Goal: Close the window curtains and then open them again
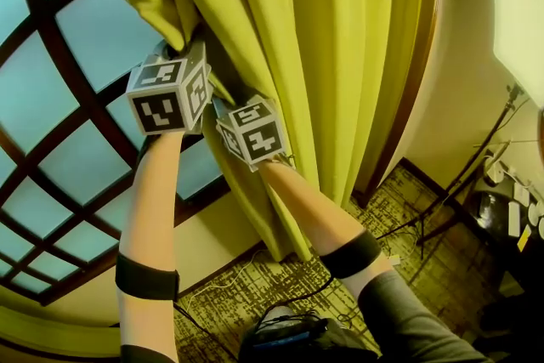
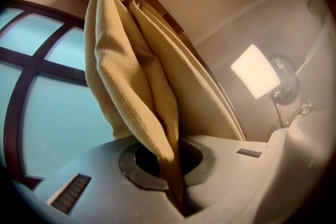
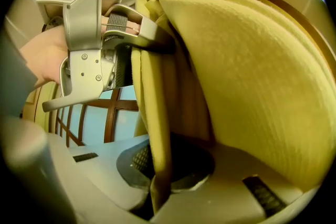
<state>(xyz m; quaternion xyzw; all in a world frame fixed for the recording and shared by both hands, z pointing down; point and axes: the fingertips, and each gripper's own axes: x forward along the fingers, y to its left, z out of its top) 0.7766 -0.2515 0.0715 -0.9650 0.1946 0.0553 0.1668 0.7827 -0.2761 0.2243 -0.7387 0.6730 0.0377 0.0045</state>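
Observation:
The yellow-green curtain [image 1: 306,47] hangs bunched at the right of the window [image 1: 76,140], with most of the glass bare. Both grippers grasp its left edge. My left gripper [image 1: 183,64] is shut on a fold of the curtain [image 2: 142,107], which runs down between its jaws. Just below and to the right, my right gripper [image 1: 231,110] is shut on another fold of the curtain [image 3: 157,128]. The left gripper [image 3: 152,42] shows in the right gripper view, clamped on the fabric higher up. In the head view the marker cubes hide both sets of fingertips.
A dark wooden window frame [image 1: 51,64] crosses the glass. A wooden trim [image 1: 408,89] runs down the wall right of the curtain. A lit panel lamp [image 1: 518,21] on a stand and a cluttered dark table [image 1: 501,217] stand at the right. Patterned carpet [image 1: 280,285] lies below.

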